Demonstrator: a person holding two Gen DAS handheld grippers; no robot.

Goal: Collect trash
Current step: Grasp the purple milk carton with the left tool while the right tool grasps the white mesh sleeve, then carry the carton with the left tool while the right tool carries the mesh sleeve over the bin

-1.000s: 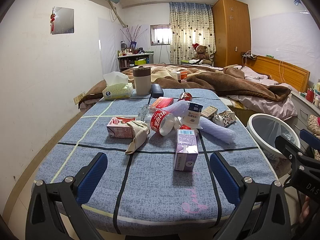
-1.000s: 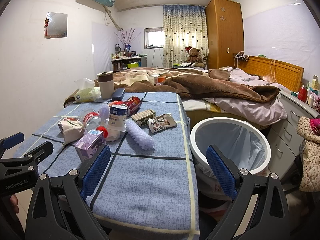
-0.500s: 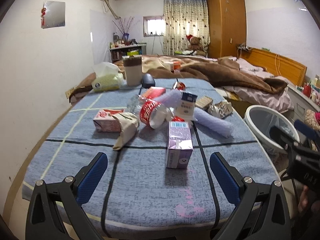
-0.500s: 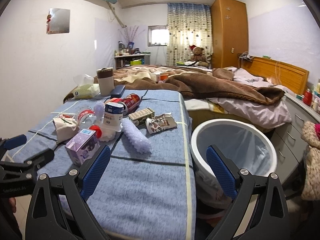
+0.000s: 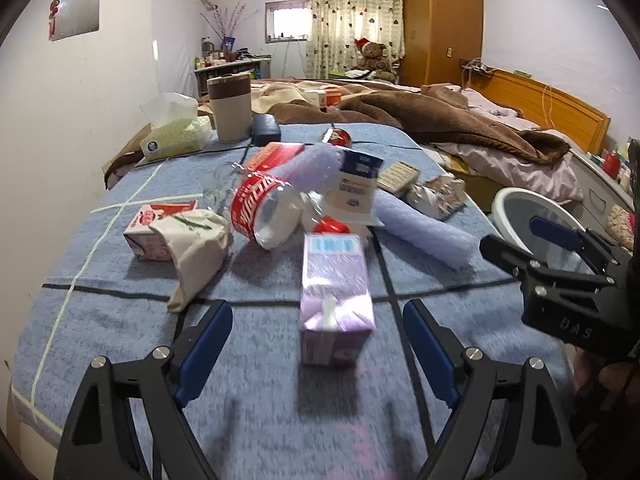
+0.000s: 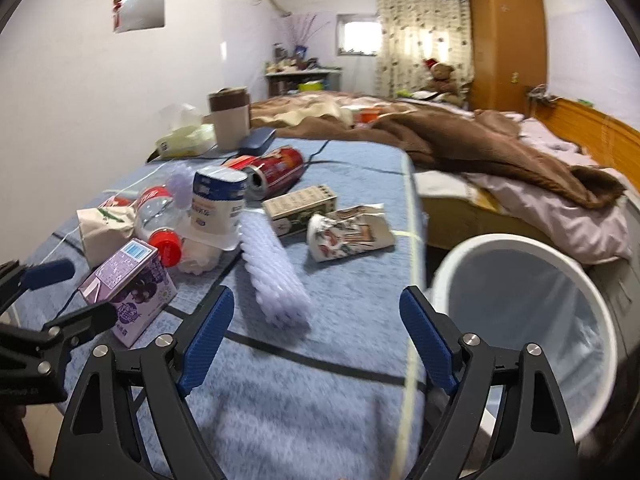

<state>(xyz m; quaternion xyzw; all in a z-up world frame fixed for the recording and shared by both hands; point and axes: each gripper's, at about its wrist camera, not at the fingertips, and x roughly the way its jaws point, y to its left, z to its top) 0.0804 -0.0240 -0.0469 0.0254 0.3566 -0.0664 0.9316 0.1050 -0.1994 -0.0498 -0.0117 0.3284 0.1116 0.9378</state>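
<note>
Trash lies in a heap on the blue cloth-covered table [image 5: 120, 320]. A purple drink carton [image 5: 334, 292] lies straight ahead of my open left gripper [image 5: 316, 340], just beyond its fingertips; it also shows in the right wrist view [image 6: 132, 292]. Behind it lie a clear bottle with a red label [image 5: 268, 208], a pink carton [image 5: 154, 226], a beige paper bag [image 5: 196, 244] and a blue-white cup [image 5: 356, 188]. My open right gripper [image 6: 316, 332] hovers just short of a lilac foam roll [image 6: 272, 272]. A white bin [image 6: 536, 320] stands at the table's right.
A red can [image 6: 276, 168], a small box [image 6: 300, 208] and a crumpled paper cup [image 6: 352, 232] lie farther back. A tissue pack [image 5: 176, 136], a beige canister [image 5: 230, 108] and a dark case [image 5: 266, 128] stand at the table's far end. A bed [image 5: 460, 128] lies beyond.
Both grippers have moved forward and down toward the table. The purple carton and the foam roll are now much closer. Both grippers stay open and empty.
</note>
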